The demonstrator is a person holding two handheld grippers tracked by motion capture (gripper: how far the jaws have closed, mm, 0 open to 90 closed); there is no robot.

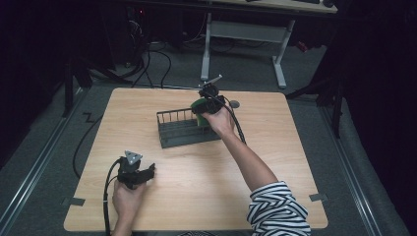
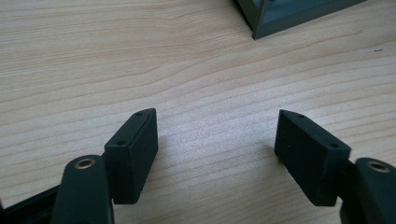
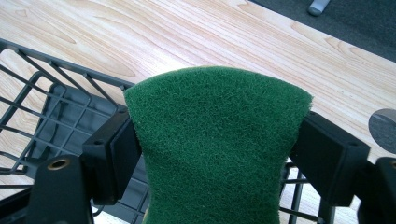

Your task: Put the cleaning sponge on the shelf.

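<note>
Two grippers work this table, and the near one is idle. The left gripper lies low on the wooden table at the person's side, its jaws spread wide with nothing but bare wood grain between them. Farther out, the right gripper is clamped on a green scouring sponge, held over the right end of the dark wire rack, which sits mid-table.

The step in hand looks like setting the sponge into the rack. To do it well, I would keep the sponge upright and lower it straight down inside the rack's end wall, so its bottom edge does not catch a wire. The squeeze already bows the sponge inward at its sides, so the jaws should let go only once it rests on the rack's floor; released higher, it may spring and tip out. The left gripper is well apart and need not move.

From the right gripper view, the sponge shows its coarse green fibre and pinched waist, with the rack's wire grid below and behind; the high view gives only a small green patch. Looking along the left gripper, one corner of the rack's solid base appears. Beyond the table, the high view alone takes in the white-legged desk and floor cables.
</note>
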